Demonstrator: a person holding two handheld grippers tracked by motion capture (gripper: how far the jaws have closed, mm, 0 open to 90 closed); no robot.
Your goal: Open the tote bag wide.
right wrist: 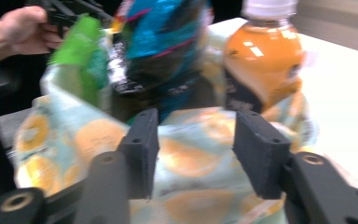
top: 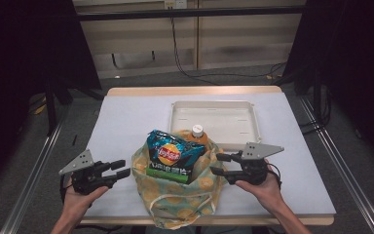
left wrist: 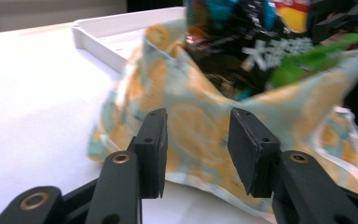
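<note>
A cloth bag with an orange-slice print (top: 175, 197) stands at the table's near edge. Out of it stick a blue crisp packet (top: 169, 155) and an orange drink bottle with a white cap (top: 198, 134). My left gripper (top: 121, 170) hovers just left of the bag, open and empty. In the left gripper view the bag (left wrist: 200, 114) lies beyond the gripper (left wrist: 196, 149). My right gripper (top: 219, 164) is open at the bag's right rim. In the right gripper view the bottle (right wrist: 261, 60) and packet (right wrist: 163, 42) rise behind the gripper (right wrist: 196, 149).
A white rectangular tray (top: 214, 104) lies behind the bag on the white table top (top: 121, 122), also seen as the tray (left wrist: 98, 39) in the left gripper view. The person's other hand (right wrist: 21, 25) appears far off in the right gripper view. Dark floor surrounds the table.
</note>
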